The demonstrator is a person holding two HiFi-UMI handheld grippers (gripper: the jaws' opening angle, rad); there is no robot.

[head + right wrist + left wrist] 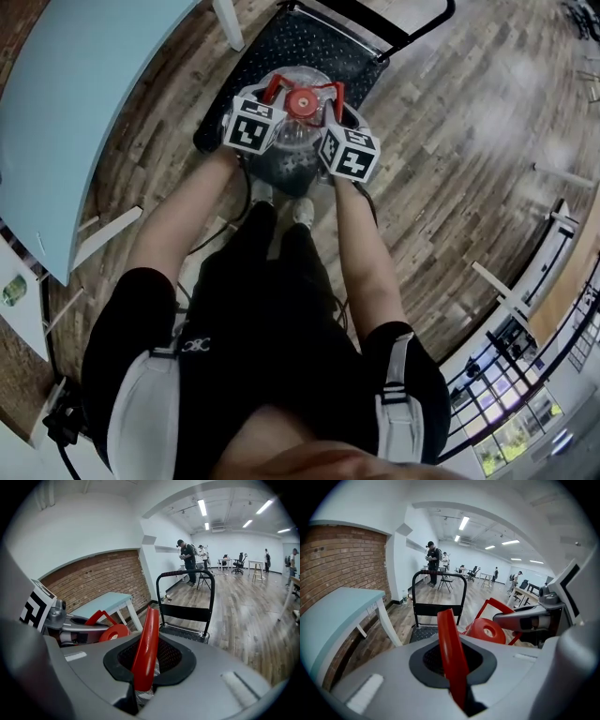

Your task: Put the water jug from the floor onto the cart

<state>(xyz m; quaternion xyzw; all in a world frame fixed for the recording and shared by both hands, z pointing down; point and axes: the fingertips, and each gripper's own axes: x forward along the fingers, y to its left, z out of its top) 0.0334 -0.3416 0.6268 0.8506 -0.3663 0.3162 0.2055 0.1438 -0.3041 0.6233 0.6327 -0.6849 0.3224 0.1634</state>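
The clear water jug [292,152] with a red cap [302,103] hangs between my two grippers at the near end of the black cart deck [281,47]. My left gripper [272,94] is shut on one red handle strap [451,653]. My right gripper [333,96] is shut on the other red strap [145,644]. In the left gripper view the cap [487,630] and the right gripper [529,620] show to the right. The right gripper view has the cap [112,632] at its left. I cannot tell whether the jug's base touches the deck.
The cart's upright push handle [438,595] stands at its far end. A light blue table [84,103] on white legs is close on the left, along a brick wall [98,581]. The wearer's feet [281,202] are just behind the jug. People stand far off down the wooden floor.
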